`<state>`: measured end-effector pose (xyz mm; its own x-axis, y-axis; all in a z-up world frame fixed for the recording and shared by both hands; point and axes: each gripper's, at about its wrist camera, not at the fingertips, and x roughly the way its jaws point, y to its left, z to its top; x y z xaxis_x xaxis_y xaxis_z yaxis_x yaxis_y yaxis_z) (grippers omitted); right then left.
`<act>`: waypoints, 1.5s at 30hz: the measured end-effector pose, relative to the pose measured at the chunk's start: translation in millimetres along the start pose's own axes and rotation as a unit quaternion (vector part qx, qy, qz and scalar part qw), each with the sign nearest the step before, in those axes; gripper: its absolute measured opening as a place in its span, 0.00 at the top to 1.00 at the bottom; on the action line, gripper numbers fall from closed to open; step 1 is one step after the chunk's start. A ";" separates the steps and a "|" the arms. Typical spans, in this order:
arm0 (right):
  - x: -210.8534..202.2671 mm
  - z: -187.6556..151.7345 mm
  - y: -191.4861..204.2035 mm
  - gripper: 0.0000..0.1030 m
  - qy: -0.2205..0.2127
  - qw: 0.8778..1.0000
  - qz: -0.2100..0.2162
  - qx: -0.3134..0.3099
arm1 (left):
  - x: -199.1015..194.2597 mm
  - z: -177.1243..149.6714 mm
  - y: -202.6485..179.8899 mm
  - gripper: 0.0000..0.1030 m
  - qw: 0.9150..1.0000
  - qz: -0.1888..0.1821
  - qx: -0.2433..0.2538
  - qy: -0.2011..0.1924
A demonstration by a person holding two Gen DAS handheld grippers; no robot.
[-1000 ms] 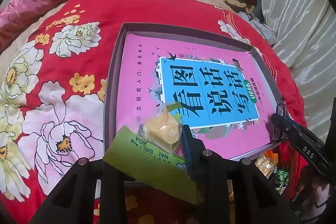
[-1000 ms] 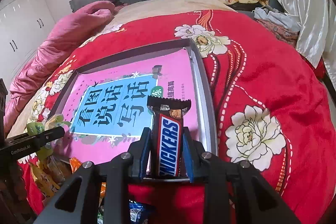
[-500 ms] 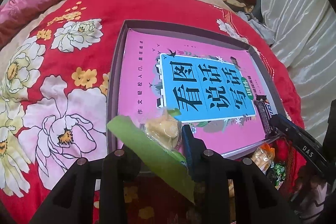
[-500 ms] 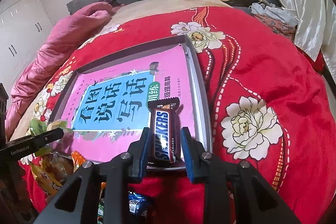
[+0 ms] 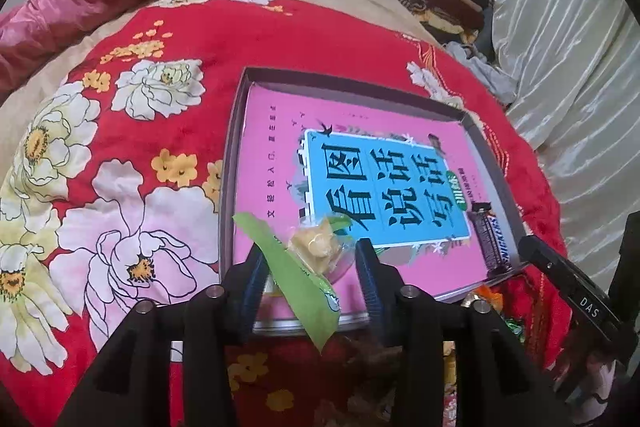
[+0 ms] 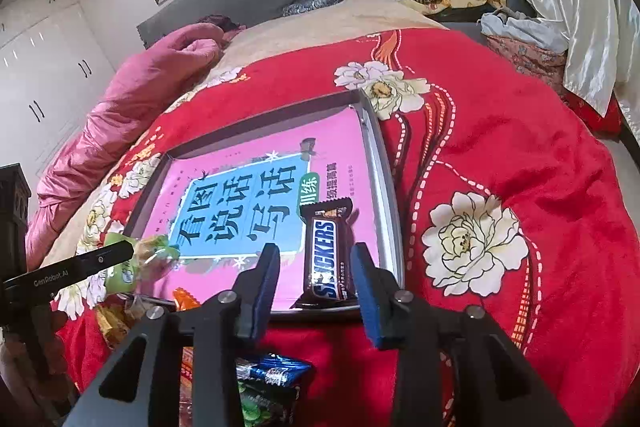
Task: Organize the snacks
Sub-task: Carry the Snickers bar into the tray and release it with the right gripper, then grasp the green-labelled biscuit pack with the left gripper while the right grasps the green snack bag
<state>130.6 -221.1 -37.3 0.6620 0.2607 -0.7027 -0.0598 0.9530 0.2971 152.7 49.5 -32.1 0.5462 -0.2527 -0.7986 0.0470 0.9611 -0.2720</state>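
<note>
Resting on the red floral bedspread [image 6: 500,131], a shallow grey rectangular tray [image 6: 384,163] holds a pink book with a blue title panel [image 5: 360,155].

Right gripper [image 6: 316,259]: jaws opening, part-way apart. The brown Snickers bar [image 6: 326,251] lies between them on the book at the tray's near right corner, a visible gap on each side; neither pad touches it.

Left gripper [image 5: 308,263]: jaws opening, moderately wide. A clear-wrapped yellow pastry with a green wrapper tail [image 5: 316,247] sits between the blue pads at the tray's near edge. The green tail runs close by the left pad; whether it touches, cannot tell. Right pad is clear.

Loose snack packets [image 6: 272,375] lie on the bedspread below the tray.
</note>
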 end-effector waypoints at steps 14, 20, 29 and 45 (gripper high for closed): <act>-34.9 -6.8 9.6 0.48 -0.024 0.999 0.022 0.005 | -61.1 -6.6 11.1 0.30 0.998 0.001 0.009 -0.058; -44.1 -10.9 14.6 0.45 -0.026 0.999 0.021 -0.002 | -77.4 -16.3 14.6 0.27 0.998 0.007 0.017 -0.065; -55.5 -18.6 15.6 0.40 -0.027 0.999 0.019 -0.001 | -84.5 -35.8 21.3 0.25 0.999 -0.011 0.021 -0.044; -51.3 -59.9 32.5 0.40 0.040 0.999 0.005 -0.024 | -66.2 -88.2 3.0 0.25 0.996 -0.024 0.077 0.030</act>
<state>50.0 -194.2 -30.4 0.5993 0.2790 -0.7503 -0.1028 0.9564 0.2735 42.9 59.3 -27.4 0.4903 -0.3005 -0.8181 0.2017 0.9523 -0.2290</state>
